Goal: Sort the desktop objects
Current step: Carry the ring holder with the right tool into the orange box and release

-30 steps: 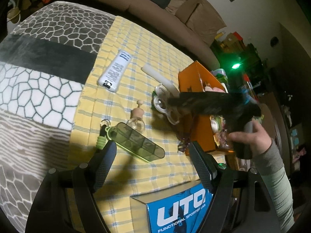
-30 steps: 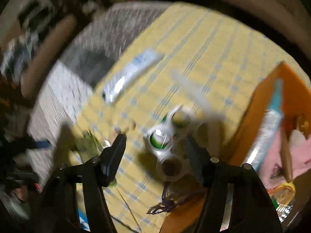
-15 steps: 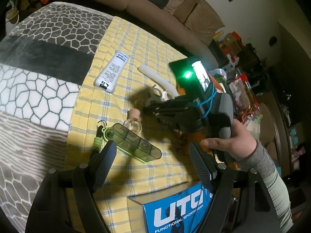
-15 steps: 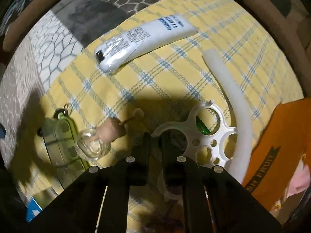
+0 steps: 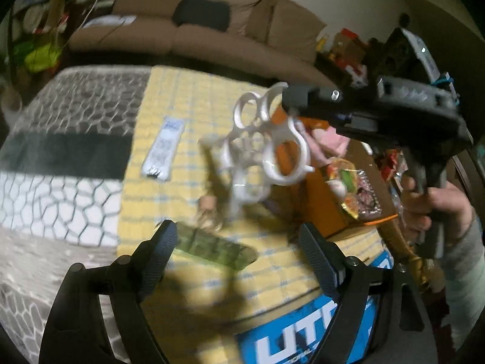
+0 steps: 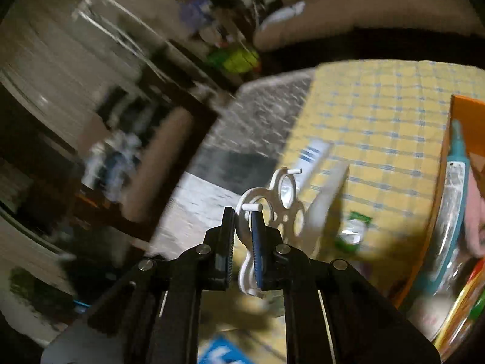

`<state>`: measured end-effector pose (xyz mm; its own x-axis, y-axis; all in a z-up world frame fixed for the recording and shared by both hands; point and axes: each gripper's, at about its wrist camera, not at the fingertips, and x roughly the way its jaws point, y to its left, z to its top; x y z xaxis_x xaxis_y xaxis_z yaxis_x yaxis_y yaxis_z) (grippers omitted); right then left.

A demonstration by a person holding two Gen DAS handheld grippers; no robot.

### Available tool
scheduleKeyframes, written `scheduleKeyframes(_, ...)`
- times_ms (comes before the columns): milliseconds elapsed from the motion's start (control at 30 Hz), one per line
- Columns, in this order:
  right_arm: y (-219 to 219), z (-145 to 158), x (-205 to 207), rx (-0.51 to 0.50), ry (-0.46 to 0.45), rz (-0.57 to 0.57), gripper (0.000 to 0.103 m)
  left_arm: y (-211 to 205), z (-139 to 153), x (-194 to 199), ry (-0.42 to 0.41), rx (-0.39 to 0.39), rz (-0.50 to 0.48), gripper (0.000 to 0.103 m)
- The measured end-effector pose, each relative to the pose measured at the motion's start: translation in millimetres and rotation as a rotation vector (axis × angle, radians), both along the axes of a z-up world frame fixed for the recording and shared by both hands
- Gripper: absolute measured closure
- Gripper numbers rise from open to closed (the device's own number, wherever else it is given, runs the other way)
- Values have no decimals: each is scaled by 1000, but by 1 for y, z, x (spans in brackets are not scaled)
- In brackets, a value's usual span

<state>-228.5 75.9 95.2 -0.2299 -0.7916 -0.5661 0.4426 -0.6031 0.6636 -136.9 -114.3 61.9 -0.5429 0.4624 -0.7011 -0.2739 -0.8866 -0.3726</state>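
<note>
My right gripper (image 6: 243,236) is shut on a white plastic ring holder (image 6: 280,200) and holds it in the air above the yellow checked cloth (image 6: 379,115). In the left wrist view the ring holder (image 5: 266,145) hangs from the right gripper (image 5: 288,103) beside the orange box (image 5: 342,212). My left gripper (image 5: 235,257) is open and empty, low over a green pill case (image 5: 215,247). A white tube (image 5: 163,148), a small glass bottle with a wooden cap (image 5: 207,209) and a white curved bar (image 6: 329,194) lie on the cloth.
The orange box (image 6: 445,182) holds several items, among them a teal-edged packet (image 6: 454,188). A blue box marked UTO (image 5: 306,339) lies at the near edge. A grey patterned blanket (image 5: 60,151) lies left of the cloth. A brown sofa (image 5: 212,30) stands behind.
My right gripper has lifted the white ring holder off the cloth and swung it up and toward the orange box. My left gripper has stayed open near the pill case.
</note>
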Motion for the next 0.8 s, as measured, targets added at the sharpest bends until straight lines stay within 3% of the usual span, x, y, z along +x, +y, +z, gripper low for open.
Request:
scheduleKeyframes(133,11,26,26,-66,13,-13,92,28,20,14,145,-138,28,13)
scheduleKeyframes(300,27,48,53,-124,-2,-39,92,57,47,27,306,-179,61,15)
scheduleKeyframes(367,39,62,64,-120,12,-61,92,68,54,26,302,-122,32,29)
scheduleKeyframes(433,52,73,67,-110,34,-81,92,75,59,20,260,-21,-16,92)
scheduleKeyframes(467,58,77,69,-103,44,-90,92,78,61,18,251,-5,-31,96)
scheduleKeyframes(667,109,87,65,-105,62,-162,92,111,77,-21,194,43,-136,97)
scheduleKeyframes(800,139,83,52,-113,66,-195,92,146,110,-37,270,-60,-172,97)
